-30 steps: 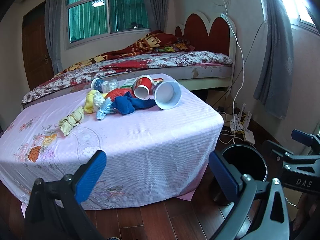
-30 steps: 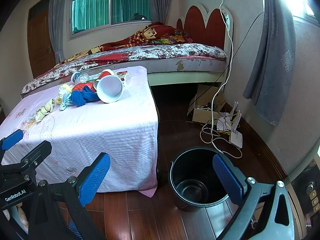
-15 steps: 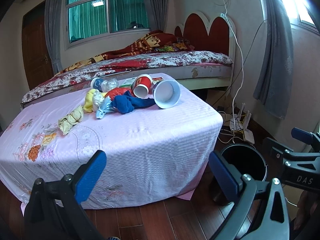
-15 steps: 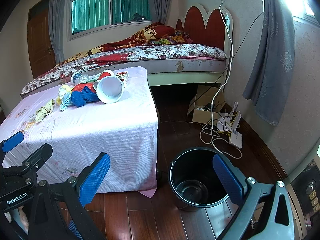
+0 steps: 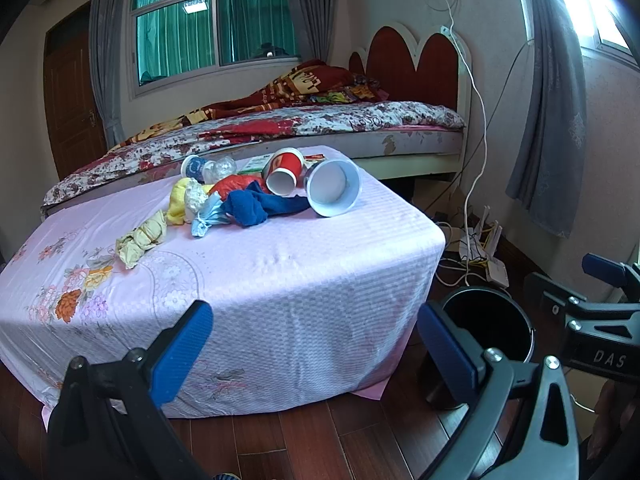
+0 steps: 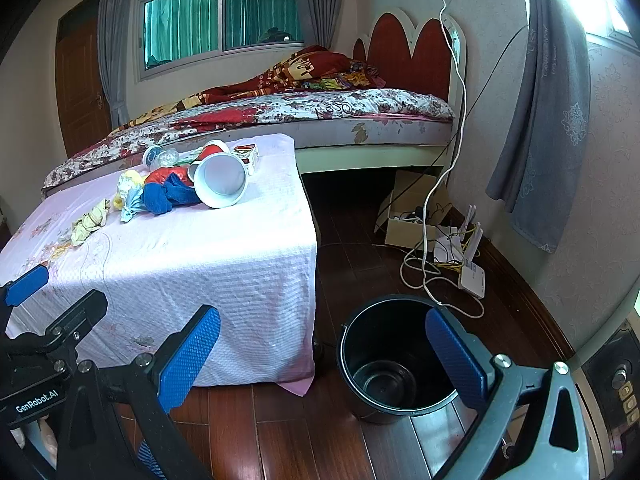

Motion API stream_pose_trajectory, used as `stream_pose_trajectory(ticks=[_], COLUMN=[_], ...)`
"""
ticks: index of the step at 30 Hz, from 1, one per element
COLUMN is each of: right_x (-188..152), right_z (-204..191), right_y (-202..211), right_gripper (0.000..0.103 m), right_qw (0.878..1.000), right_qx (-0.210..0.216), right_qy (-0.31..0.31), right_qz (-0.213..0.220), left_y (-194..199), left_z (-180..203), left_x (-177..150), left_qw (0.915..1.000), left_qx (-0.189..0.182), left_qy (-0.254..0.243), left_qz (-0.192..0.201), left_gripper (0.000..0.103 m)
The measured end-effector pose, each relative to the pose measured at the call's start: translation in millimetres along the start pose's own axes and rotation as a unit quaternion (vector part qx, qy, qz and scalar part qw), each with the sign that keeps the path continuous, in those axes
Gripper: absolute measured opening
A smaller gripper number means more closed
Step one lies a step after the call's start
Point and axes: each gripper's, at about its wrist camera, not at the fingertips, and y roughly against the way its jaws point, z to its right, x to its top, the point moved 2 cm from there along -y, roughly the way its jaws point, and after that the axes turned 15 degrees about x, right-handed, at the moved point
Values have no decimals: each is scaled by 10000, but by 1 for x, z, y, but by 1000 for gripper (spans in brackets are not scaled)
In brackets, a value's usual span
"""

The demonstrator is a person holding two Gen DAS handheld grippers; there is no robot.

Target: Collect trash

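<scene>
This is a bedroom in a lived-in home: a bed (image 5: 320, 128) with a red scalloped headboard (image 5: 412, 64) and a rumpled floral quilt (image 6: 304, 108) stands against the far wall, under a window (image 5: 216, 20) hung with grey curtains (image 5: 556, 120). A brown wooden door (image 5: 72, 100) sits in the left corner, and the floor is dark polished wood boards (image 6: 360, 264). Beside the bed, a white cable (image 6: 444, 184) trails down the wall to a router (image 6: 472, 272) and an open cardboard box (image 6: 408, 216) on the floor, ordinary domestic clutter.
</scene>
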Motion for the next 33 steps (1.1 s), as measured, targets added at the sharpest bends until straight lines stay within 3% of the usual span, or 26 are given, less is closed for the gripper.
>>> stream_pose_trajectory(ticks=[33], right_x=[2], right_z=[-1], right_y=[-1], right_gripper=[103], right_qw=[10000], right_qx=[2], right_qy=[15], right_qz=[4], left_y=[-1], left_z=[0], left_x=[-2], left_qw=[10000], left_qx=[1], left_qy=[2], left_qz=[-27], left_gripper=[102])
